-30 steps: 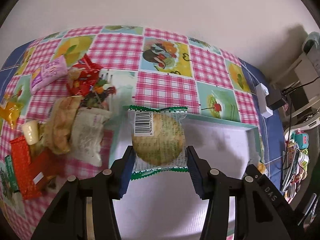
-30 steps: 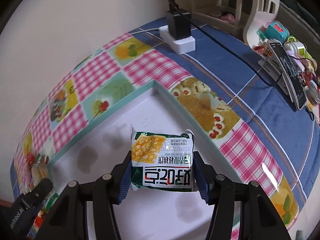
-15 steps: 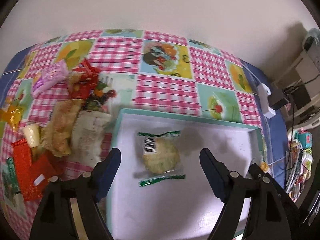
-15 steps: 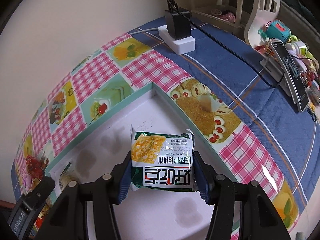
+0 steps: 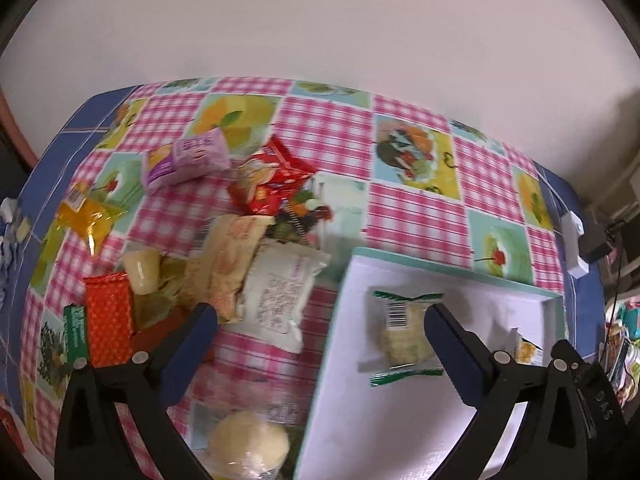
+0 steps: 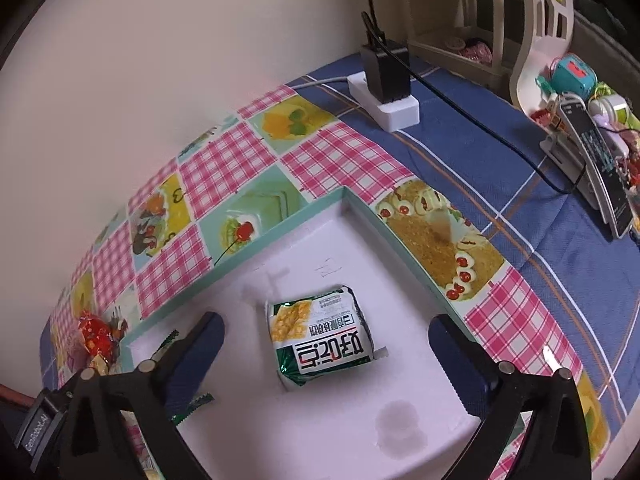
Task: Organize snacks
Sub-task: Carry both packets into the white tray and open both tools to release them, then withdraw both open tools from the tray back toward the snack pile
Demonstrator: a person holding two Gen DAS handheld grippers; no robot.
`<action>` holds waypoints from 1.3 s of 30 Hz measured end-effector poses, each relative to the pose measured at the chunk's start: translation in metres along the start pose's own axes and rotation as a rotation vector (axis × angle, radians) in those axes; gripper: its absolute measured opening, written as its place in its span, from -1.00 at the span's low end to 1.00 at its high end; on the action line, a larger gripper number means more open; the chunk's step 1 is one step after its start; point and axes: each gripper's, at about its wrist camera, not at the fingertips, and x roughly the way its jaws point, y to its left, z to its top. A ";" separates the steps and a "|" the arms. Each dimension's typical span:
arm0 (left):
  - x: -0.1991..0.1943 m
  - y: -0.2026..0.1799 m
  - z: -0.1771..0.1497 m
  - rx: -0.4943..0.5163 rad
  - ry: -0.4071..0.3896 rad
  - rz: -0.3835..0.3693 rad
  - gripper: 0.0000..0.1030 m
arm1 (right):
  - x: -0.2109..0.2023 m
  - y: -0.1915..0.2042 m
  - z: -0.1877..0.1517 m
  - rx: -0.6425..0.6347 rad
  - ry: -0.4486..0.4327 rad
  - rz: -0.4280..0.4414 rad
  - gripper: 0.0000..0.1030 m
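A white tray with a teal rim [image 5: 452, 274] [image 6: 280, 226] lies on the checked tablecloth. A clear-wrapped round cake with green ends [image 5: 404, 336] lies in its left part; its green edge shows in the right wrist view [image 6: 170, 342]. A green snack packet [image 6: 320, 330] lies in the tray's right part, partly seen in the left wrist view [image 5: 530, 350]. My left gripper [image 5: 320, 324] is open and empty, above the tray's left edge. My right gripper [image 6: 326, 338] is open, astride the green packet and above it.
A pile of snacks lies left of the tray: a purple packet [image 5: 184, 160], a red packet [image 5: 268, 186], a white packet [image 5: 280, 294], a red box [image 5: 108, 322], a yellow packet [image 5: 86, 214]. A power strip [image 6: 384, 102] and toys [image 6: 580, 120] lie at the right.
Both grippers opened and let go of their snacks in the tray. My left gripper then drew back and to the left. The green packet dropped onto the tray floor.
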 end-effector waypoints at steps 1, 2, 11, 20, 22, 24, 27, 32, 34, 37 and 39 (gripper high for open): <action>-0.001 0.003 -0.001 -0.006 -0.002 0.006 1.00 | -0.002 0.001 -0.001 -0.006 -0.003 0.001 1.00; -0.002 0.006 -0.002 -0.010 -0.002 0.006 1.00 | -0.003 0.002 -0.002 -0.010 -0.006 0.001 1.00; -0.020 0.022 -0.014 0.015 -0.015 0.086 1.00 | -0.016 0.014 -0.017 -0.074 0.006 0.025 1.00; -0.042 0.051 -0.030 -0.034 0.009 0.134 1.00 | -0.031 0.033 -0.049 -0.112 0.049 0.069 1.00; -0.043 0.055 -0.037 -0.021 0.025 0.161 1.00 | -0.034 0.041 -0.058 -0.128 0.061 0.085 1.00; -0.044 0.063 -0.042 -0.024 0.039 0.182 1.00 | -0.036 0.053 -0.072 -0.160 0.082 0.086 1.00; -0.045 0.080 -0.049 -0.048 0.061 0.206 1.00 | -0.040 0.066 -0.089 -0.201 0.103 0.087 1.00; -0.049 0.109 -0.059 -0.089 0.077 0.221 1.00 | -0.047 0.083 -0.113 -0.244 0.133 0.116 1.00; -0.050 0.123 -0.062 -0.122 0.087 0.220 1.00 | -0.049 0.090 -0.122 -0.260 0.143 0.128 1.00; -0.052 0.142 -0.064 -0.168 0.089 0.213 1.00 | -0.051 0.100 -0.135 -0.292 0.167 0.157 1.00; -0.053 0.152 -0.065 -0.192 0.089 0.208 1.00 | -0.050 0.110 -0.143 -0.326 0.182 0.167 1.00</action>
